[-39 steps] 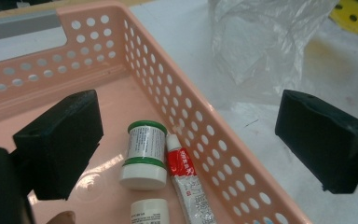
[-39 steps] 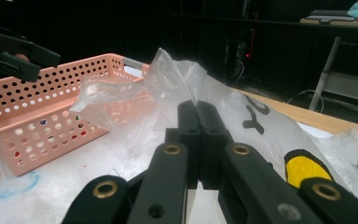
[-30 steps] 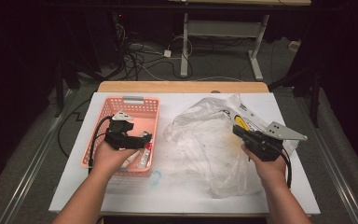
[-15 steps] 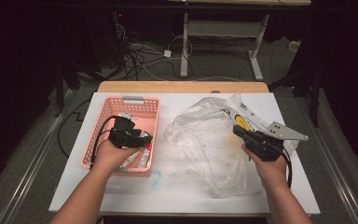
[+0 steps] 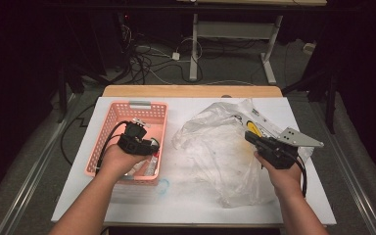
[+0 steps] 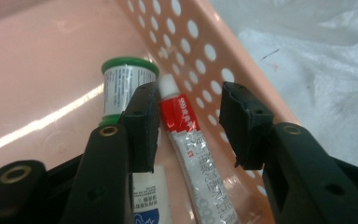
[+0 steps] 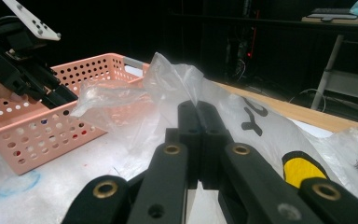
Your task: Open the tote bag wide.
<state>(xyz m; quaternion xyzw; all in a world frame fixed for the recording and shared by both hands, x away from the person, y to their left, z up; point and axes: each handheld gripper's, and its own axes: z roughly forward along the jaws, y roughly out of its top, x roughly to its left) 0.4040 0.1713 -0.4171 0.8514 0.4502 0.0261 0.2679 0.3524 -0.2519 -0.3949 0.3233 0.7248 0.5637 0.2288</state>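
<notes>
Left tongs (image 6: 189,123) in the pink basket (image 6: 242,79), frame centre, have just been closing around the red-and-white tube (image 6: 191,144) without pinching it yet, right tongs (image 7: 198,112) clamped on the plastic bag (image 7: 177,79); next: finish closing, lift tube.

One basket (image 5: 108,142), pink, near the table's (image 5: 186,205) left edge. In it: one red-and-white tube (image 6: 191,144), one green-capped spool (image 6: 123,88), one white tube (image 6: 149,196). One clear plastic bag (image 5: 215,152), centre-right. Two grippers: left (image 5: 144,142), right (image 5: 249,137).
</notes>
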